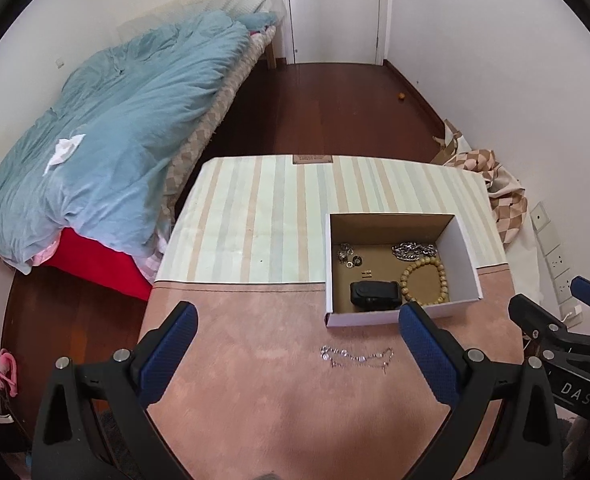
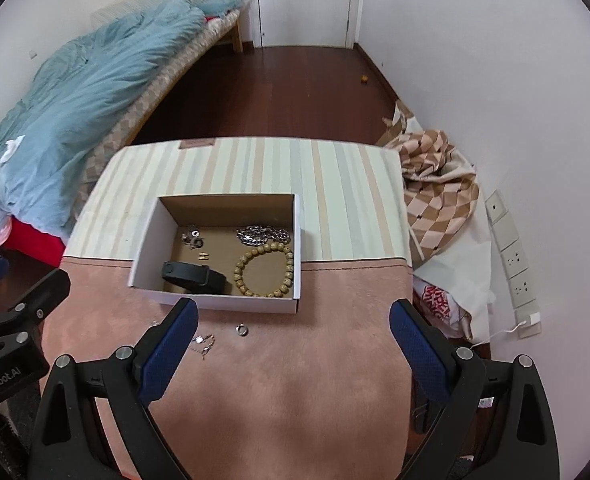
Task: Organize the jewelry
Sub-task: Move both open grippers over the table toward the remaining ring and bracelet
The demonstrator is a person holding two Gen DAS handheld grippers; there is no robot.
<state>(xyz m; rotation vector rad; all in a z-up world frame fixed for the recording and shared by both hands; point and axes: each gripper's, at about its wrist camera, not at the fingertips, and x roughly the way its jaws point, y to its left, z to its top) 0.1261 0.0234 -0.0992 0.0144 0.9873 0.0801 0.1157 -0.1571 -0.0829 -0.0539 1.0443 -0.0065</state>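
Silver ring (image 2: 241, 329) beside the box (image 2: 231, 304) shows only in the right-wrist view.

Both cameras sit just behind their own tongs, looking forward and steeply down along the blue-padded fingers onto the counter (image 1: 255, 208) — close enough that the pink cloth fills each lower frame.

The left wrist view looks from the left: the open box (image 1: 467, 248) lies right of centre, and the right tongs (image 1: 551, 312) intrude at its right edge.

The right wrist view looks from the right, so the box (image 2: 147, 240) falls left of centre, with the left tongs' frame at its left edge.

Both share the counter, the box, the bed (image 1: 115, 120) at left, the floor and the far door (image 1: 335, 8) — the same room seen along the same heading.
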